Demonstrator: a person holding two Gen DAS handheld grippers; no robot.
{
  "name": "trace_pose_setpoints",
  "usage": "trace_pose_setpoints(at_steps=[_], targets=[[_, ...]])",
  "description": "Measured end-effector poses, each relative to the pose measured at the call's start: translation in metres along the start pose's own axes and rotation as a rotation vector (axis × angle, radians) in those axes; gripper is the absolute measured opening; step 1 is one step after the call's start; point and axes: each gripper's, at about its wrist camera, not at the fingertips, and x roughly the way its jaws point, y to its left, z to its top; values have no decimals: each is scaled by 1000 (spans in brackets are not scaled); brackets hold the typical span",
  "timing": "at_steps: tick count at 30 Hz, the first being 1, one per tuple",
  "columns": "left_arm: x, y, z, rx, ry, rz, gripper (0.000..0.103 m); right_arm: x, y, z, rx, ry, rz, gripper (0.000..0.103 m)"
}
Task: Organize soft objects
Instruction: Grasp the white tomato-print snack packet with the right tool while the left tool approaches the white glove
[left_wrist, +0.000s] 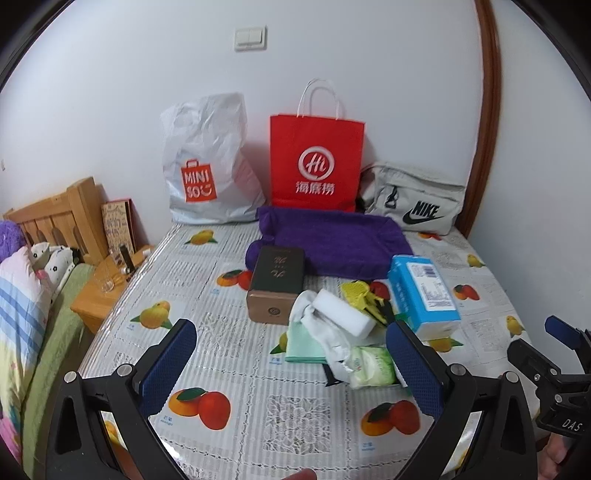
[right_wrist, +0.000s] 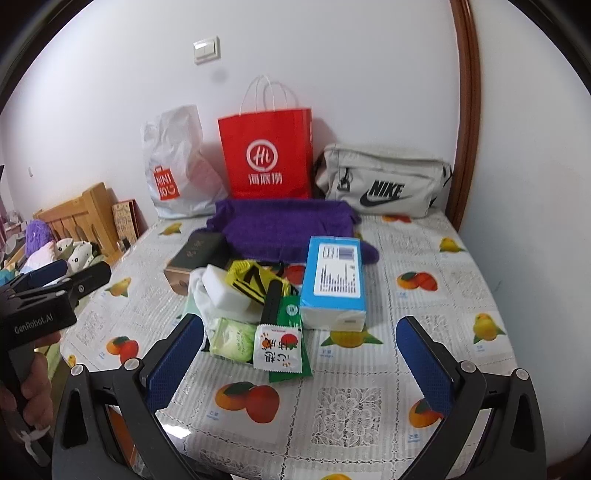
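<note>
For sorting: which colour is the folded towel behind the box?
Purple; the folded towel shows best in the left wrist view.

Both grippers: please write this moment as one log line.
left gripper: open, empty | right gripper: open, empty | white sponge: on pile, untouched

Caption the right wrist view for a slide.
Open right gripper hovers before a pile: tissue pack, white sponge, snack packets, purple towel.
</note>
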Motion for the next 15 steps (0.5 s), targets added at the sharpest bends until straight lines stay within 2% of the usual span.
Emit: trace_pose_setpoints(at_steps=[8, 15], targets=[[50, 14, -14, -26, 94, 43, 103, 49, -10, -15, 20, 86, 44, 102], [85, 22, -30, -47, 164, 54, 103, 97, -10, -30, 34, 175, 127, 92]])
